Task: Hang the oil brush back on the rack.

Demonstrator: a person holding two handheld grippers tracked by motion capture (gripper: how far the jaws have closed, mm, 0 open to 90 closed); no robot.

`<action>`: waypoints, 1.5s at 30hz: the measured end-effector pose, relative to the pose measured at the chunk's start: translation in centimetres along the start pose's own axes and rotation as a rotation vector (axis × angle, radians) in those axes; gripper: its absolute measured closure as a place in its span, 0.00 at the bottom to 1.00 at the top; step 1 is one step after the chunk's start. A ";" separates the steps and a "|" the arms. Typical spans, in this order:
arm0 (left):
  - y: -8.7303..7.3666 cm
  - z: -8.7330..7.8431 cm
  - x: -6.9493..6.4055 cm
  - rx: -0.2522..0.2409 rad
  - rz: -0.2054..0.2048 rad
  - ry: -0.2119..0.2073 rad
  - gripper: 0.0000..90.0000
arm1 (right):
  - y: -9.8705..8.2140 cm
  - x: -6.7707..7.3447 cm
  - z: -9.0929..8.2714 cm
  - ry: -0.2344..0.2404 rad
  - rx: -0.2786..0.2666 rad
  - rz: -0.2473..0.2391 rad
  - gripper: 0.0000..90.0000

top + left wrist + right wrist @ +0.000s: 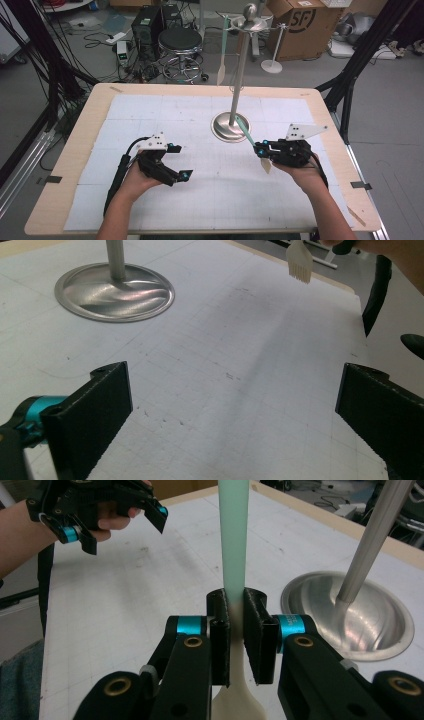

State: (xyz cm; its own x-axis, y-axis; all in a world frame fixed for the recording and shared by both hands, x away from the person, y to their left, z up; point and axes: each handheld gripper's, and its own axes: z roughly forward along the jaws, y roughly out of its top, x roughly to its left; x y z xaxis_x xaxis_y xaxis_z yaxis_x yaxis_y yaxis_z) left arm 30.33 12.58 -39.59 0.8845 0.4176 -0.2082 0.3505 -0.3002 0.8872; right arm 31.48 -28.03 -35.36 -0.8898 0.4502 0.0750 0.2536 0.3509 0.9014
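Pale cream at the head and mint green along the handle, the spatula (235, 555) looks to me like silicone over a stiffer core: light, a little bendy at the blade, and smooth enough to slide if I grip it loosely. Nearest me on the right, my right tongs (263, 150) are closed on it, pinching the neck where the cream head meets the green handle; the right gripper view shows both pads pressed flat against that narrow part. I judge that a fair place to hold, since the handle is thin and firm there, though the long green end sticking out will swing the tool if I turn my wrist fast. The head (299, 262) hangs clear above the white mat of the worktop (75, 150).

On the near left, my left tongs (179, 161) stand wide open with nothing between them, hovering over the mat.

Farther off, just beyond the right tongs, stands the steel rack (230, 125) with its round base and upright pole, the green handle pointing toward it. At its top another utensil (223, 50) already hangs from the rack. I expect little weight to fight, only slip and wobble.
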 end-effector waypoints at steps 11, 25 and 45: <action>0.0 0.0 0.1 0.003 0.002 -0.001 0.02 | 1.2 -1.2 -0.7 0.022 -0.011 -0.023 0.91; 0.0 0.0 0.1 0.003 0.001 -0.001 0.02 | 3.4 -2.5 -1.6 0.063 0.055 -0.076 0.91; 0.0 -0.1 0.1 -0.006 0.000 -0.005 0.02 | 7.1 -5.1 -4.3 0.002 -0.034 -0.080 0.91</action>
State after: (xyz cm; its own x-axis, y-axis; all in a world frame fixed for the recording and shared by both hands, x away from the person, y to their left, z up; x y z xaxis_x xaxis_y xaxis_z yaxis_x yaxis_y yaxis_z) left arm 30.36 12.72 -39.53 0.8861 0.4134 -0.2098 0.3485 -0.2954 0.8896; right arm 36.19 -31.41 -27.52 -0.9073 0.4204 0.0034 0.1692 0.3577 0.9184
